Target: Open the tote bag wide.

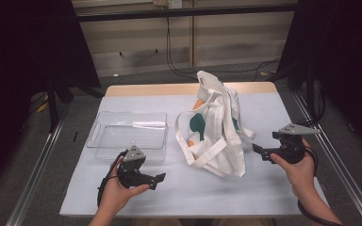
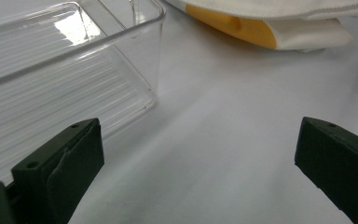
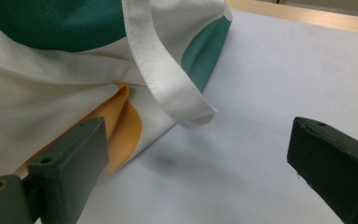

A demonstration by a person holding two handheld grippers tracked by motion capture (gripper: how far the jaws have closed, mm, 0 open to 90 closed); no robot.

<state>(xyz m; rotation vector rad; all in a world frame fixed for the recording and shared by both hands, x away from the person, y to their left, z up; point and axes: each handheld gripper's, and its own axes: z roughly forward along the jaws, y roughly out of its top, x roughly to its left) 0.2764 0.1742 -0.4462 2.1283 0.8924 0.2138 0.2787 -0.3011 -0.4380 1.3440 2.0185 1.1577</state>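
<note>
Nothing started yet, by the look of it: white tote bag (image 1: 215, 129) slumped and crumpled in the middle of the table (image 1: 169, 188), unheld, apparently with something inside still, though contents hidden by the cloth; clear plastic bin (image 1: 128, 134) just to the bag's left, nothing in it. Judged from that: all of the work left to do, whether opening the bag, lifting out what it holds or moving it toward the bin. Left gripper (image 1: 159, 179) held low, in front of the bag and to its left, close by the bin's near right corner, jaws spread wide with bare cloth-covered table between them; in the left gripper view, bin corner (image 2: 156, 56) beyond the left jaw, an orange-printed fold of the bag (image 2: 242, 28) farther ahead, well clear of both jaws. Right gripper (image 1: 256, 149) just right of the bag, pointed at it, jaws likewise wide apart and gripping nothing; in the right gripper view, bag (image 3: 51, 84) pressing up near the left jaw, one white strap (image 3: 168, 84) looping down ahead between the jaws, apparently not touched by either. Bag nearer the right gripper than the left.
</note>
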